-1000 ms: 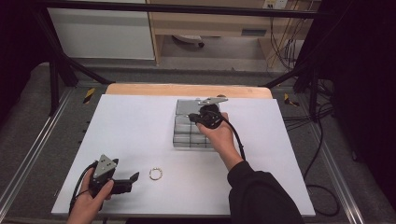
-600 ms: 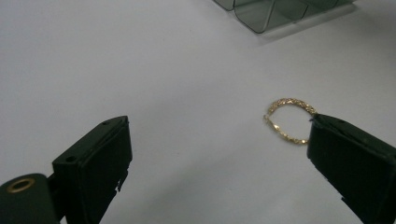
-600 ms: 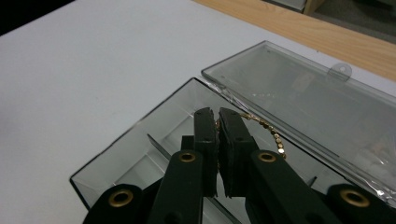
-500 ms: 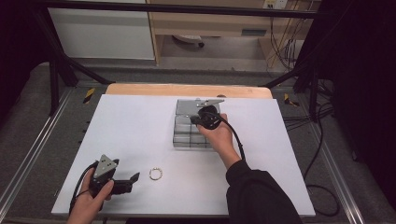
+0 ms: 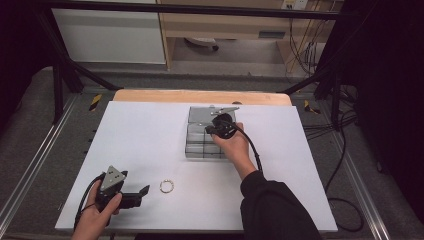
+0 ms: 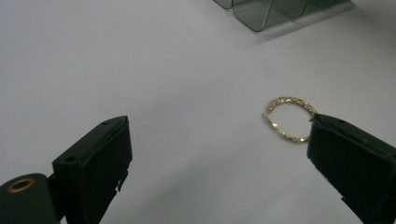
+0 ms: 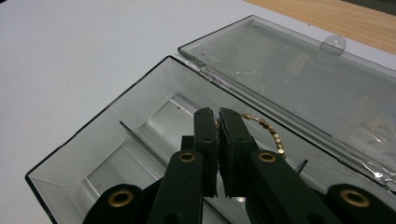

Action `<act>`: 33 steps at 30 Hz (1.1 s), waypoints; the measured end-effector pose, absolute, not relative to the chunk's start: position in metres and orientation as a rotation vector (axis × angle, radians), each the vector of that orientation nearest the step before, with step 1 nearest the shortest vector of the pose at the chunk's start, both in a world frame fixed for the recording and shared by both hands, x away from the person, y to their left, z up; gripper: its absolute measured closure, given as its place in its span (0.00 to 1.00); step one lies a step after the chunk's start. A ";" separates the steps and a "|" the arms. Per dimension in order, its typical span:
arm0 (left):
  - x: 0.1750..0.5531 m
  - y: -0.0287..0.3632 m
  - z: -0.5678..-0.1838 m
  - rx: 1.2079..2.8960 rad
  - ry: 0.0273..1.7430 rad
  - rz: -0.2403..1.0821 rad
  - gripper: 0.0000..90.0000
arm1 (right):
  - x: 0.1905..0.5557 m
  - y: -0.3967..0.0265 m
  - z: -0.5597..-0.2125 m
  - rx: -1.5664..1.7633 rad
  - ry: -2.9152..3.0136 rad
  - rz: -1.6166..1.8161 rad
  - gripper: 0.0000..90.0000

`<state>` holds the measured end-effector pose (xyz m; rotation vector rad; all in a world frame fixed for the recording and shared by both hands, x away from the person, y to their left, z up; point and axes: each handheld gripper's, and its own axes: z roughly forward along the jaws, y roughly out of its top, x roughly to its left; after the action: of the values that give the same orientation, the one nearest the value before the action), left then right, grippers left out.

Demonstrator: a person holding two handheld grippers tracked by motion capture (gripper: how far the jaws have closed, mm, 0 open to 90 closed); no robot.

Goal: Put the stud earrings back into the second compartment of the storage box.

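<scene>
The gold hoop earring (image 7: 267,127), light, thin and likely slippery, hangs pinched in the right gripper (image 7: 218,122) over a far compartment of the clear box (image 7: 93,140). Its mate (image 6: 288,118) lies on the near table (image 5: 140,130), beside the left gripper (image 5: 137,196), whose jaws stand apart.

My left gripper (image 5: 142,193) rests low with fingers (image 6: 93,158) spread wide; my right gripper (image 7: 217,122), arm outstretched, seems pinched nearly closed.
</scene>
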<state>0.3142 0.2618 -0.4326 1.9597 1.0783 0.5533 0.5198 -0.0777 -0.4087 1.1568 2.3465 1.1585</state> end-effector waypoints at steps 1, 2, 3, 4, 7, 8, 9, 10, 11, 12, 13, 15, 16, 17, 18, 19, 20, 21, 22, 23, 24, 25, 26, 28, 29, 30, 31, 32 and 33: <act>0.314 0.262 -0.433 1.960 1.078 0.553 0.08 | 0.520 -0.078 -0.410 1.162 2.348 1.155 0.96; 0.314 0.262 -0.433 1.960 1.077 0.552 0.08 | 0.521 -0.078 -0.410 1.166 2.349 1.151 0.96; 0.314 0.262 -0.433 1.962 1.076 0.552 0.08 | 0.521 -0.079 -0.411 1.169 2.351 1.150 0.96; 0.314 0.262 -0.433 1.962 1.076 0.552 0.08 | 0.521 -0.079 -0.412 1.177 2.352 1.144 0.96; 0.314 0.262 -0.433 1.962 1.076 0.553 0.08 | 0.522 -0.079 -0.414 1.181 2.355 1.140 0.96; 0.314 0.262 -0.433 1.962 1.076 0.553 0.08 | 0.522 -0.079 -0.414 1.179 2.357 1.137 0.96; 0.314 0.262 -0.433 1.962 1.076 0.553 0.08 | 0.522 -0.079 -0.415 1.180 2.360 1.133 0.96; 0.314 0.262 -0.433 1.963 1.076 0.553 0.08 | 0.522 -0.078 -0.415 1.178 2.364 1.131 0.96; 0.314 0.262 -0.433 1.964 1.076 0.553 0.08 | 0.522 -0.078 -0.416 1.180 2.368 1.128 0.96; 0.314 0.262 -0.433 1.965 1.076 0.553 0.08 | 0.523 -0.077 -0.417 1.182 2.378 1.131 0.94; 0.314 0.262 -0.433 1.966 1.075 0.553 0.08 | 0.523 -0.077 -0.418 1.196 2.383 1.131 0.88; 0.314 0.262 -0.433 1.966 1.075 0.553 0.08 | 0.521 -0.077 -0.417 1.176 2.364 1.109 0.82; 0.314 0.262 -0.433 1.966 1.076 0.552 0.08 | 0.519 -0.077 -0.415 1.169 2.355 1.121 0.80; 0.314 0.262 -0.433 1.967 1.076 0.552 0.08 | 0.516 -0.078 -0.412 1.173 2.344 1.139 0.78; 0.314 0.261 -0.433 1.968 1.076 0.552 0.08 | 0.514 -0.079 -0.409 1.167 2.336 1.151 0.77; 0.314 0.261 -0.433 1.969 1.075 0.552 0.08 | 0.510 -0.079 -0.405 1.157 2.335 1.161 0.76; 0.314 0.261 -0.433 1.970 1.075 0.554 0.08 | 0.507 -0.078 -0.402 1.140 2.332 1.168 0.75; 0.314 0.261 -0.433 1.970 1.076 0.555 0.08 | 0.502 -0.077 -0.399 1.120 2.333 1.174 0.73; 0.314 0.261 -0.433 1.969 1.077 0.556 0.08 | 0.497 -0.075 -0.396 1.100 2.334 1.183 0.71; 0.314 0.261 -0.433 1.969 1.078 0.557 0.08 | 0.492 -0.073 -0.393 1.079 2.337 1.200 0.69; 0.314 0.261 -0.433 1.969 1.079 0.558 0.08 | 0.487 -0.071 -0.390 1.064 2.342 1.216 0.65; 0.314 0.261 -0.433 1.969 1.079 0.558 0.08 | 0.481 -0.067 -0.388 1.056 2.347 1.228 0.61; 0.314 0.261 -0.433 1.967 1.082 0.560 0.08 | 0.475 -0.064 -0.386 1.039 2.355 1.239 0.57; 0.314 0.261 -0.433 1.970 1.083 0.564 0.08 | 0.463 -0.057 -0.383 1.003 2.379 1.257 0.51; 0.314 0.261 -0.433 1.970 1.084 0.566 0.08 | 0.457 -0.053 -0.382 0.986 2.387 1.267 0.47; 0.314 0.261 -0.434 1.968 1.088 0.569 0.08 | 0.451 -0.049 -0.382 0.965 2.403 1.273 0.44; 0.314 0.262 -0.434 1.968 1.092 0.571 0.08 | 0.445 -0.045 -0.382 0.949 2.418 1.274 0.41; 0.314 0.262 -0.434 1.968 1.092 0.571 0.08 | 0.439 -0.041 -0.383 0.936 2.428 1.273 0.39; 0.314 0.262 -0.434 1.968 1.099 0.578 0.08 | 0.434 -0.037 -0.384 0.921 2.440 1.273 0.36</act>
<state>0.3144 0.2625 -0.4338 1.9680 1.0991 0.5780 0.4344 -0.0370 -0.3841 0.9207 2.4395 1.2734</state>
